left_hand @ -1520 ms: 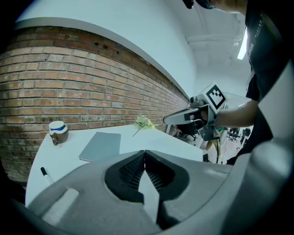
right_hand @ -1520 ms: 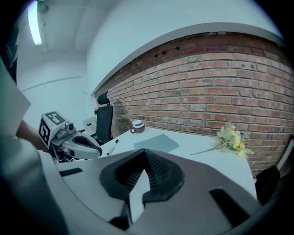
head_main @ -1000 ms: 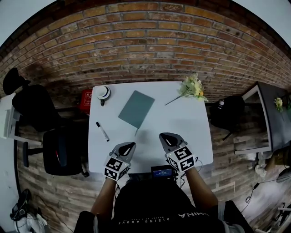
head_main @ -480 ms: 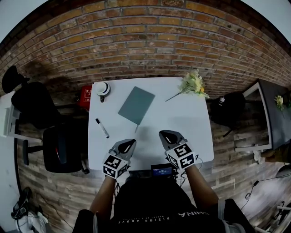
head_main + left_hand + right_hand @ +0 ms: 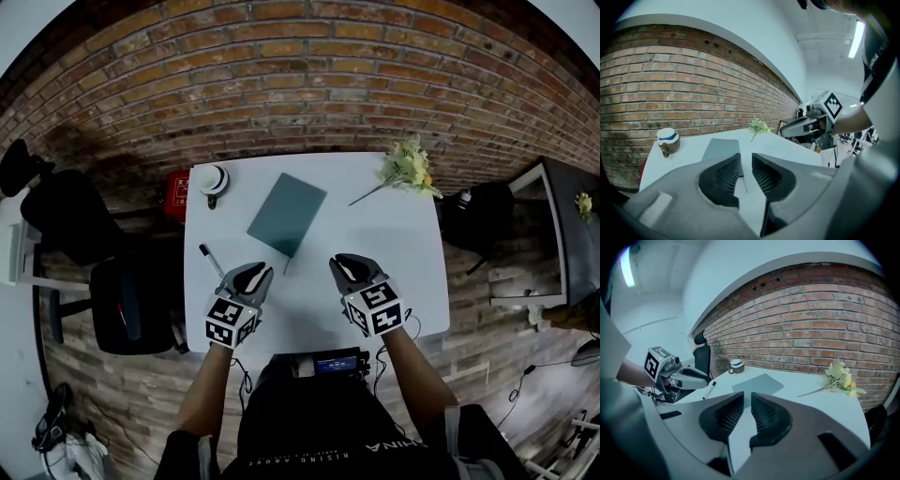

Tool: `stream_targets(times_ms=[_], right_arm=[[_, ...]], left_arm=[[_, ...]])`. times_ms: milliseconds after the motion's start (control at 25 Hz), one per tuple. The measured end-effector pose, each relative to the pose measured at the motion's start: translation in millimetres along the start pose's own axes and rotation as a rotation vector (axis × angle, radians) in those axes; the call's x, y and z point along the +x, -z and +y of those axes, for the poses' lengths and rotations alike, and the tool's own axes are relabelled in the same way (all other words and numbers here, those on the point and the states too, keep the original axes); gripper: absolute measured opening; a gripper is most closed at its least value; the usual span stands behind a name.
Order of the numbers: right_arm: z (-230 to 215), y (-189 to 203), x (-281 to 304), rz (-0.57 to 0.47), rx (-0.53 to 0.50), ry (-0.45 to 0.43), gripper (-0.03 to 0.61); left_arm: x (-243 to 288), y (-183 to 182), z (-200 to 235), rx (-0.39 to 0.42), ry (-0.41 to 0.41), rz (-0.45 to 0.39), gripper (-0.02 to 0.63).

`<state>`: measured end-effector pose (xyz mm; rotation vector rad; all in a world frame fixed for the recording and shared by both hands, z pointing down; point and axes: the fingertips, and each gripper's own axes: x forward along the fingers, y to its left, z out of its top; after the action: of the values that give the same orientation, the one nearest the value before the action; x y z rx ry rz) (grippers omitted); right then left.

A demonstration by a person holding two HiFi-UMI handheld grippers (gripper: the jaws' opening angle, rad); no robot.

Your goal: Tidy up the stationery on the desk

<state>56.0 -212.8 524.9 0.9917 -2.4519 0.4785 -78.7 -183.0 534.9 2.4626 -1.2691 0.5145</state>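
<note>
Notebook (image 5: 287,215): one, desk's far middle
Marker (image 5: 210,259): one, left edge
Mug (image 5: 215,180): one, far left corner
Flowers (image 5: 406,169): one bunch, far right corner
Left gripper (image 5: 255,277), right gripper (image 5: 343,267): jaws just opening, narrow gap, empty
Desk (image 5: 403,272): white
Wall (image 5: 309,84): brick

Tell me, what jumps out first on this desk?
A teal notebook lies near the middle of the white desk, with yellow flowers at its far right corner. Nearer the person, the left gripper and right gripper hover with nothing between their jaws, which have just been opening.
</note>
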Motion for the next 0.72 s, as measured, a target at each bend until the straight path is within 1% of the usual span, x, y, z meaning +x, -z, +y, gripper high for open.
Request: stream_targets(times_ms=[40,160,320,480,640,720], right_arm=[[-0.8,0.8,7.0,0.008,0.008,-0.003,0.074],[-4.2,3.9,28.9,0.03,0.027,0.003,0.098],[-8.6,8.9,59.0,0.057,0.072,0.004,0.149],[-16.1,18.4,87.9,0.086,0.144,0.02,0.18],[-18.6,29.7,115.7,0.122,0.213,0.027,0.212],[-16.7,36.6,127.8,0.146,0.247,0.026,0.222]], left_arm=[[3.3,0.2,7.7,-0.006,-0.005,0.006,0.078],[15.5,2.0,31.3,-0.02,-0.023,0.024,0.117],[40.0,10.3,61.5,-0.025,-0.05,0.068,0.171],[68.3,26.0,88.7,-0.02,-0.081,0.141,0.201],[93.7,49.7,113.8,-0.019,-0.104,0.237,0.232],[102.6,59.3,125.1,-0.018,-0.118,0.272,0.238]])
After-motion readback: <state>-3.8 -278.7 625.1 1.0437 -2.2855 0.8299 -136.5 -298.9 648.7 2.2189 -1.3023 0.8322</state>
